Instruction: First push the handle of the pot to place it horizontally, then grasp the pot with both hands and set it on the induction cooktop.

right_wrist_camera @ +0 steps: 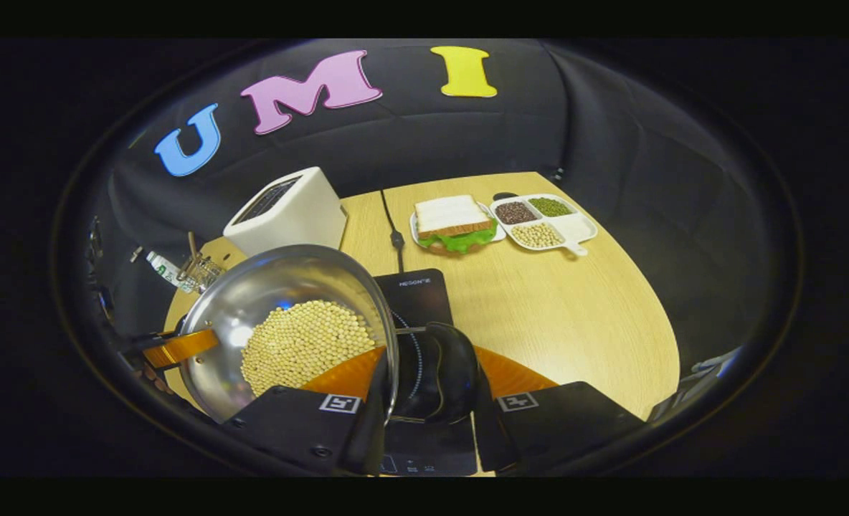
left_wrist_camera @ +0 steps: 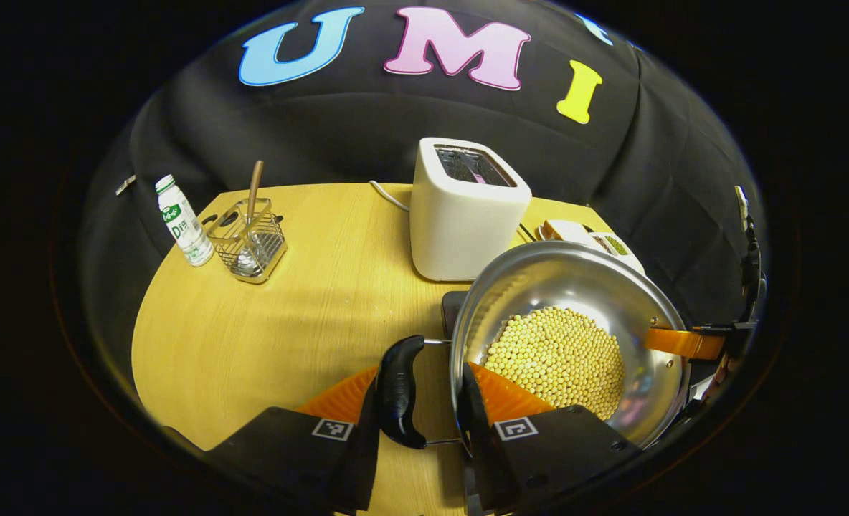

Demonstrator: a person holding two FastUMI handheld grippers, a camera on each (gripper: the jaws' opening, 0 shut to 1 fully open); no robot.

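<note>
We grip the pot (left_wrist_camera: 575, 315) with both tools. Our left tool (left_wrist_camera: 428, 401) closes on its black side handle (left_wrist_camera: 399, 390), and our right tool (right_wrist_camera: 432, 390) clamps the opposite handle (right_wrist_camera: 442, 369). The steel pot, holding pale beans (right_wrist_camera: 302, 344), hangs tilted just above the induction cooktop (right_wrist_camera: 417, 294) on the table (right_wrist_camera: 575, 308), near the toaster (left_wrist_camera: 464, 215).

The right gripper (right_wrist_camera: 424, 401) clasps the pot's black side handle (right_wrist_camera: 442, 373), with the steel pot (right_wrist_camera: 288, 287) (holding pale beans (right_wrist_camera: 302, 344)) lifted over the induction cooktop (right_wrist_camera: 417, 294). Beyond the cooktop sit a sandwich plate (right_wrist_camera: 453, 222) and a divided bean tray (right_wrist_camera: 546, 222); a white toaster (right_wrist_camera: 288, 208) stands behind the pot on the tabletop (right_wrist_camera: 575, 322).
</note>
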